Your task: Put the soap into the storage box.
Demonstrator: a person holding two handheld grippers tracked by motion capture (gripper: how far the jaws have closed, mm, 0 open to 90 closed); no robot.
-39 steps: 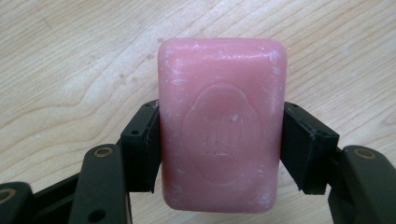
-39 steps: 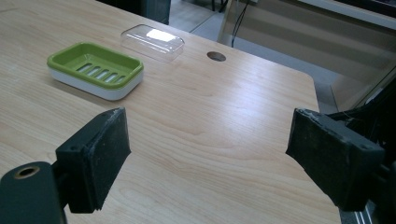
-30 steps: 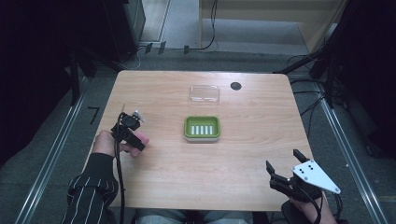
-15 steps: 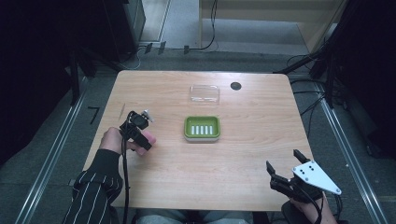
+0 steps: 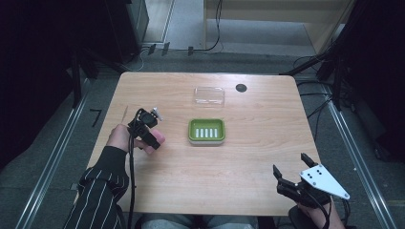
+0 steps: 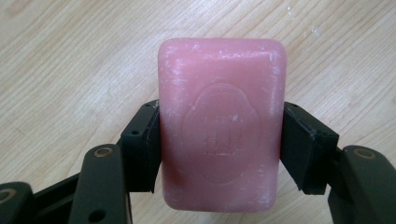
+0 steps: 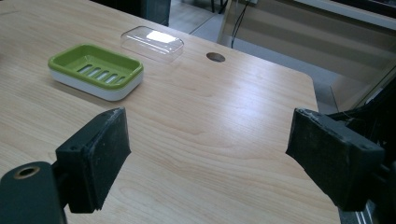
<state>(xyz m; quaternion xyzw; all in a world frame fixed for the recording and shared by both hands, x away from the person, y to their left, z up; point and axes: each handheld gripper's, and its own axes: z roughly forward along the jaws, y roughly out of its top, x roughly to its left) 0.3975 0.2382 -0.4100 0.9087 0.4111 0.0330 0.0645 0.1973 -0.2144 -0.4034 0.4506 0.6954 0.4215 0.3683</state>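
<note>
L gripper [image 6: 219, 154] clamping pink soap [image 6: 220, 123], R gripper [image 7: 210, 158] fingers apart

Black-and-white striped sleeve [image 5: 98, 191], black hand-held grippers, grey three-cornered plate [image 5: 322, 180]

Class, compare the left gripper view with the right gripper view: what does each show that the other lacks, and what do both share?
Left gripper view alone: a pink soap bar with an embossed stamp, clamped between the left tool's black jaws.

Right gripper view alone: the right tool with jaws wide apart and nothing between them, a green soap dish with a slotted bottom, a clear lid behind it, and a round hole in the tabletop.

Shared: the light wooden table.
</note>
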